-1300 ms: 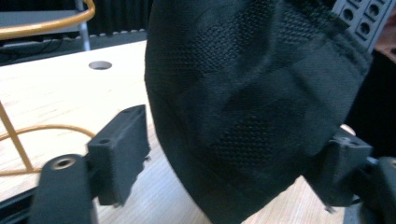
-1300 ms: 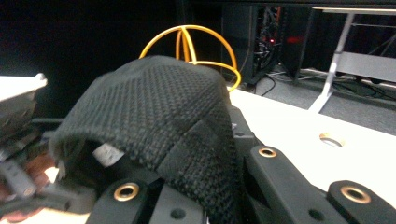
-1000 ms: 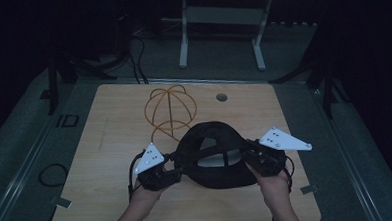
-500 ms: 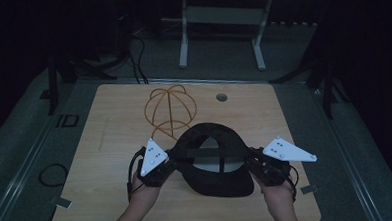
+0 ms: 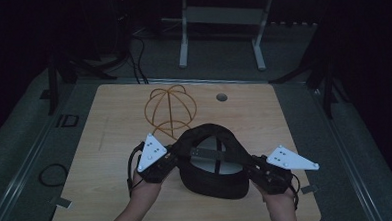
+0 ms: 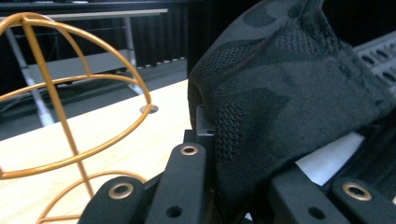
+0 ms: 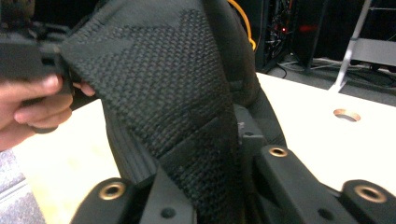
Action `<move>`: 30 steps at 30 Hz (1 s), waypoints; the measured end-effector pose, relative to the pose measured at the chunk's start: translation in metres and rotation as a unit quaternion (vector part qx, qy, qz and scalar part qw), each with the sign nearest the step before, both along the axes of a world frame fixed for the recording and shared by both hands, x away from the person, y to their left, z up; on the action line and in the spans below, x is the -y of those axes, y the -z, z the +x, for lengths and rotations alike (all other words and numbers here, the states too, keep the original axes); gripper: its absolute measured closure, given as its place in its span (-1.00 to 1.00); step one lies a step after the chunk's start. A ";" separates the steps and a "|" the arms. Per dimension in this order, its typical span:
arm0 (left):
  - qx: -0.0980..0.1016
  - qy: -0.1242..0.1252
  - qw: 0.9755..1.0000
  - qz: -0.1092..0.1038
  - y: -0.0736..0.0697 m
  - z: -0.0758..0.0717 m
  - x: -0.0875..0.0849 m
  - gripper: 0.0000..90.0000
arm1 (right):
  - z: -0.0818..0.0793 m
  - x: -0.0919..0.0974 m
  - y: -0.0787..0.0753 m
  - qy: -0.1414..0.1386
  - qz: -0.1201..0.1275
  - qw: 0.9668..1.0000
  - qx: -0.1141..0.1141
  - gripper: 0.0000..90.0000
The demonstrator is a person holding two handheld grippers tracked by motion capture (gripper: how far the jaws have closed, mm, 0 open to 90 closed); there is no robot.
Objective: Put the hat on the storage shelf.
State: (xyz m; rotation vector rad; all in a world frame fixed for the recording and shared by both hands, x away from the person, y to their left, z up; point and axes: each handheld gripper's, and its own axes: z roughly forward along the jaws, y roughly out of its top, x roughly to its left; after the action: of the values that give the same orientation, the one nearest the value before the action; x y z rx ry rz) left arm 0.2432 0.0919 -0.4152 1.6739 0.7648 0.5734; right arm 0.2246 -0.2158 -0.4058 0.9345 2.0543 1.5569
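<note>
A black cap hangs upside down between my two grippers, near the table's front edge, its pale lining facing up. My left gripper is shut on the cap's left rim; in the left gripper view the dark knit fabric is pinched between the jaws. At the right rim my right gripper is shut on the cap as well, and the woven cloth runs down between its jaws. An orange wire cap stand sits just behind the cap, seen close by as the wire stand in the left gripper view.
The wooden table has a round grommet hole near its far edge. Beyond the table stands a metal frame on a dark floor. A cable loop lies on the floor at the left.
Both grippers have drawn the cap toward the front edge of the table, away from the wire stand, and spread slightly apart.
</note>
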 end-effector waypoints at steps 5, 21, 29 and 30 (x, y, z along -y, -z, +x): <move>0.020 0.012 1.000 0.002 -0.012 -0.004 0.004 0.96 | -0.008 0.009 0.003 -0.007 0.011 1.000 0.006 0.50; 0.062 0.023 0.998 0.003 -0.037 -0.015 0.009 0.96 | -0.031 0.018 0.012 -0.088 -0.037 0.995 0.002 -0.23; 0.081 0.064 0.994 -0.023 -0.030 -0.014 -0.002 0.96 | -0.043 0.033 0.017 -0.118 -0.048 0.992 -0.007 -0.34; 0.082 0.083 0.993 -0.030 -0.029 -0.013 -0.005 0.96 | -0.043 0.037 0.016 -0.119 -0.044 0.992 -0.006 -0.33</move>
State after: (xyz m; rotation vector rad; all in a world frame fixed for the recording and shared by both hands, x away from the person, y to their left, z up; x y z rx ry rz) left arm 0.2299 0.0967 -0.3864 1.5958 0.5152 0.5580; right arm 0.1816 -0.2528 -0.4223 0.6889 2.2916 1.5642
